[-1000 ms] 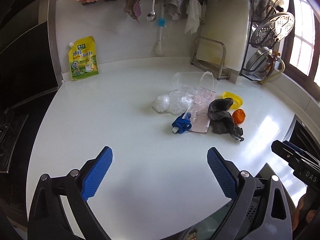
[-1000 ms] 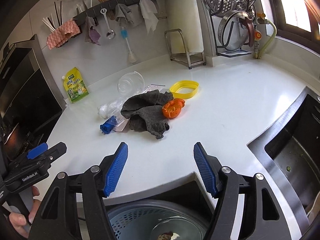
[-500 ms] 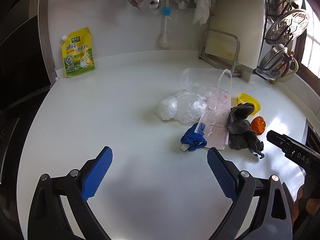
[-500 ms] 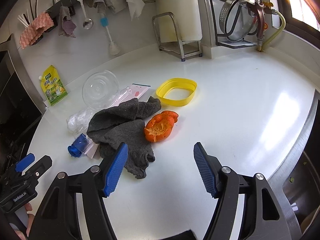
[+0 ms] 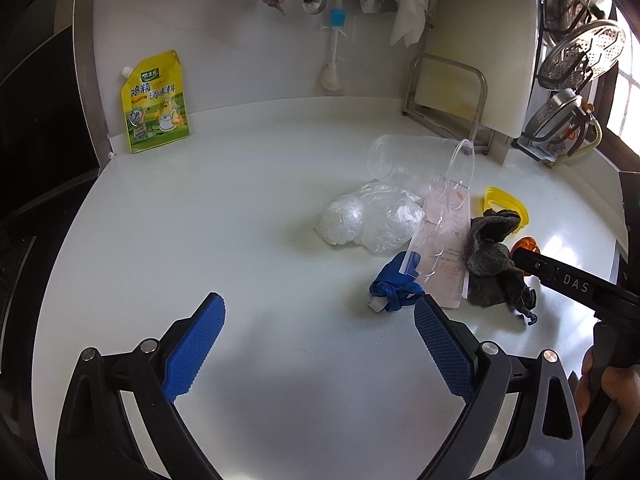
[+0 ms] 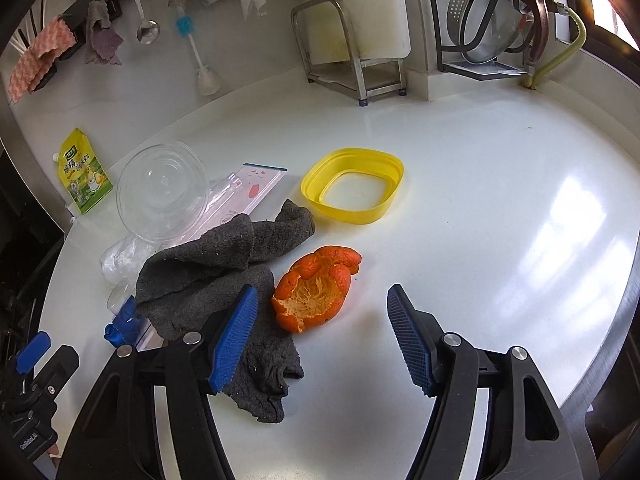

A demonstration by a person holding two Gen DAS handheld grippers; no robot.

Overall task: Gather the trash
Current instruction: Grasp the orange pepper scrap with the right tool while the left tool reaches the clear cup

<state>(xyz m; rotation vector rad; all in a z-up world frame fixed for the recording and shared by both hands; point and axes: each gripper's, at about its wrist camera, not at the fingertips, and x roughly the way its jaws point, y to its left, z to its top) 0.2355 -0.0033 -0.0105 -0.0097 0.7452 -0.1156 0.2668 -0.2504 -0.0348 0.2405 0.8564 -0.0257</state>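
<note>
Counter (image 5: 180, 240) bare across its whole left half, back to the yellow pouch (image 5: 156, 102) at the wall. Right of the orange peel (image 6: 316, 292), open white surface out to the counter's rim. Left of the peel, the grey rag (image 6: 224, 280) lies touching it. Behind: yellow ring (image 6: 352, 184), clear cup (image 6: 162, 194), crumpled plastic (image 5: 368, 220), blue scrap (image 5: 394, 284), all packed close.

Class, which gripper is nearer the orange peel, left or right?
Right. The right gripper hangs open just short of the orange peel; the left gripper sits farther off, beyond the grey cloth.
</note>
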